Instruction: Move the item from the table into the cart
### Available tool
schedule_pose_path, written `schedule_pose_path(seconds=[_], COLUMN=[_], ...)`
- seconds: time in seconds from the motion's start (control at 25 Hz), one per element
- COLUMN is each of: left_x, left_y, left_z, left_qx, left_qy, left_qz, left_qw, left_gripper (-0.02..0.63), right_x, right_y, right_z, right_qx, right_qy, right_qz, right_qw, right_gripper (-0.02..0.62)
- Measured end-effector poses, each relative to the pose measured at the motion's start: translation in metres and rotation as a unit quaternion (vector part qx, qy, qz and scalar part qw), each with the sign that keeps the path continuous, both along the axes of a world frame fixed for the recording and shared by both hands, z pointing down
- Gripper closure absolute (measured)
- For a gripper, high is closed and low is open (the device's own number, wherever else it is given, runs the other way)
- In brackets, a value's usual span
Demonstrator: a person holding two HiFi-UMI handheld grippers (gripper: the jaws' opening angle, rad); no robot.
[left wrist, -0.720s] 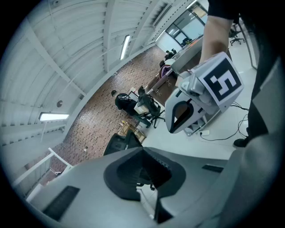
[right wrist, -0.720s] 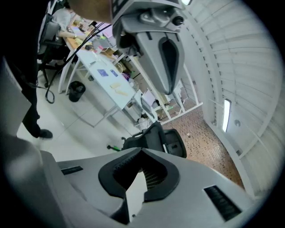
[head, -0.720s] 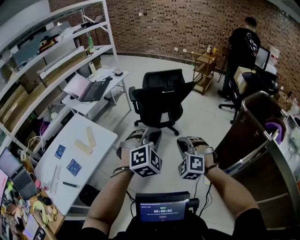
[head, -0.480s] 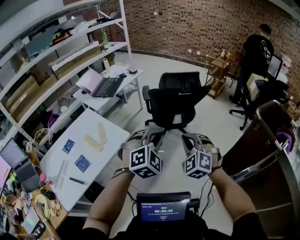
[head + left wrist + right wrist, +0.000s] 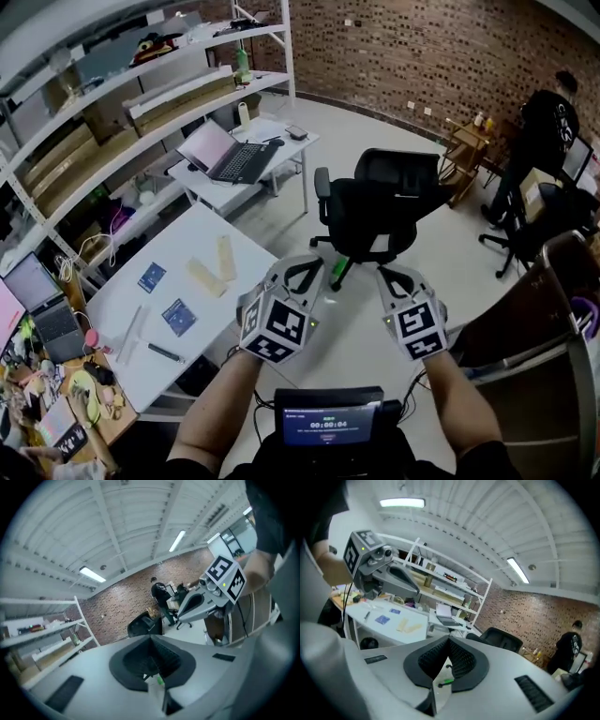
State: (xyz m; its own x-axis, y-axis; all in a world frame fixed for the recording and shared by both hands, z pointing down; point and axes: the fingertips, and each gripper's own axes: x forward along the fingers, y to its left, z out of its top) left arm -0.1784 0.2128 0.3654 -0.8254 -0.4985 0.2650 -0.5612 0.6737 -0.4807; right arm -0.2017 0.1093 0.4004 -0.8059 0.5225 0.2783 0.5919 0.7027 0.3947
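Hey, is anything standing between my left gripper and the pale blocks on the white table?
Nothing visible does. The left gripper hangs just right of the white table, and the pale blocks lie uncovered. The black chair stands farther ahead.

Ahead of you stands a black office chair (image 5: 389, 202) on pale floor (image 5: 441, 253), brick wall (image 5: 422, 47) behind, white shelving (image 5: 141, 94) at your left.

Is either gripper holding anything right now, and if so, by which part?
Nothing is held. The left gripper and the right gripper both have their jaws shut with nothing between them, up in the air and clear of the white table.
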Motion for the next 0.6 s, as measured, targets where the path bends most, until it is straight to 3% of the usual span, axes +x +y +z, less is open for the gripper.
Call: schedule_pose_path(seconds=[0.16,0.28,0.4,0.48,0.6], left_x=[-0.004,-0.002,-0.003,0.003,0.022], left_y=[0.018,0.052,0.093,0.124,0.174], left_z=[-0.002,-0.007,-0.005,0.003,0.016], left_qx=[0.113,0.182,0.219,0.241,0.263], left_qy=[0.004,0.009,0.018,0.02,0.007], left_qz=[-0.051,-0.122,-0.179,-0.231,-0.319], left_qw=[0.9923,0.9756,0.9589,0.9426,0.9103], left_gripper=[0.598,0.598,0.598,0.598,0.598], right_x=[-0.007,-0.014,-0.029,-0.036,-0.041], right_y=[0.009,0.034,0.067,0.095,0.139], right_z=[-0.004,-0.013,-0.029,-0.03,-0.02], right_qx=[-0.053,-0.085,-0.116,-0.125,-0.129], right_qy=[0.014,0.035,0.042,0.05,0.068], right_qz=[-0.03,-0.068,-0.093,-0.126,-0.177], right_qw=[0.998,0.993,0.988,0.983,0.973], right_gripper=[0.595,0.595,0.595,0.595,0.595])
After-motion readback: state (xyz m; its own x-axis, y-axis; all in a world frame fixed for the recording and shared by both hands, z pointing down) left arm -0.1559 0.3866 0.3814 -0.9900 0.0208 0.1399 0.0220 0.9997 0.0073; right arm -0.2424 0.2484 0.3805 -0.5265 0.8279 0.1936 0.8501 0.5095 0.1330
